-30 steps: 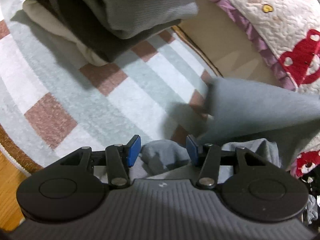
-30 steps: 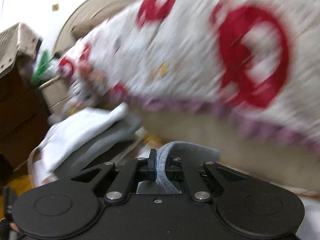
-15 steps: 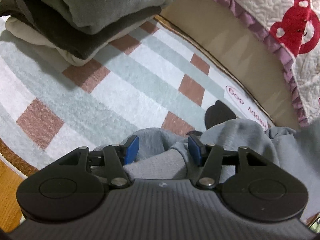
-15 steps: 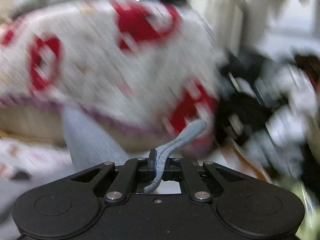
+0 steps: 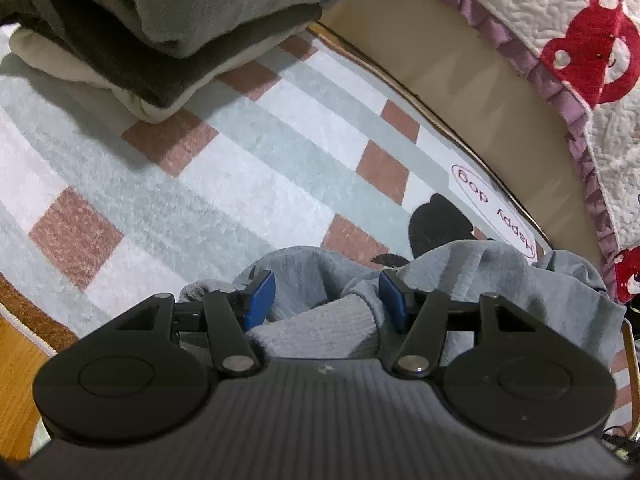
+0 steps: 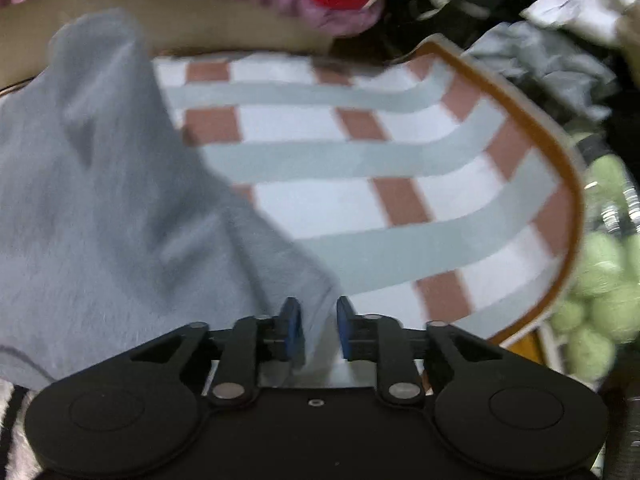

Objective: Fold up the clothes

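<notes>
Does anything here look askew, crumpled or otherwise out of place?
Yes: the grey sweatshirt lies bunched on the checked rug, its ribbed cuff loose between the left tool's parted pads. The right tool is opening over its edge. The folded stack looks neat.

left gripper [image 5: 326, 294]: bottom centre of frame, angled downward, blue pads set wide apart, not pressing anything | right gripper [image 6: 318, 326]: bottom centre of frame, angled downward, jaws opening, narrow gap between 2 blue pads, nothing clamped
</notes>
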Demonstrator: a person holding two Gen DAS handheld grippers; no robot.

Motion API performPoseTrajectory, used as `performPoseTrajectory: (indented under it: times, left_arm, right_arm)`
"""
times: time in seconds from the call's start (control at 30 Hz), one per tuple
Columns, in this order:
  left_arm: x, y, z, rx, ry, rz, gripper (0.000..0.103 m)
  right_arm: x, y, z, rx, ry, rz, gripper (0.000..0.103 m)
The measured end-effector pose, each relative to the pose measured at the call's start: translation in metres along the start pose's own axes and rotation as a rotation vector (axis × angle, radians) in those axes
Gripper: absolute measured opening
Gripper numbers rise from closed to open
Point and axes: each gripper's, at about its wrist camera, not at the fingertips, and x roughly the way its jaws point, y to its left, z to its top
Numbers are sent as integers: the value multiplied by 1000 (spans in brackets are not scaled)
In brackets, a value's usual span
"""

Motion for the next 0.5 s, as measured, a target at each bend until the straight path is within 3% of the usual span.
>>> performPoseTrajectory:
  times: [0.07, 0.1, 0.2, 0.3, 0.4, 0.47, 0.5]
  left_arm:
    - [-11, 3, 0, -41, -55, -9, 57]
    - [-18, 5, 1, -79, -93, -15, 57]
    - [-37, 3, 5, -87, -198, -5, 57]
    - [-35, 9, 7, -85, -146, 41, 57]
    - [-30, 30, 1, -178, -70, 10, 57]
    - [-34, 40, -2, -250, -81, -20, 57]
    - [-37, 38, -3, -231, -92, -27, 57]
  right_arm:
    - [-30, 1, 9, -6, -104, 11, 28]
    - [-40, 3, 15, 0, -149, 58, 32]
    - [-67, 24, 45, 26, -253, 324, 40]
    - [-81, 88, 72, -50, -258, 603, 45]
    - [-104, 166, 87, -162, -231, 856, 47]
    - [-124, 226, 89, -255, -194, 1022, 49]
    - [-134, 255, 90, -304, -183, 1088, 50]
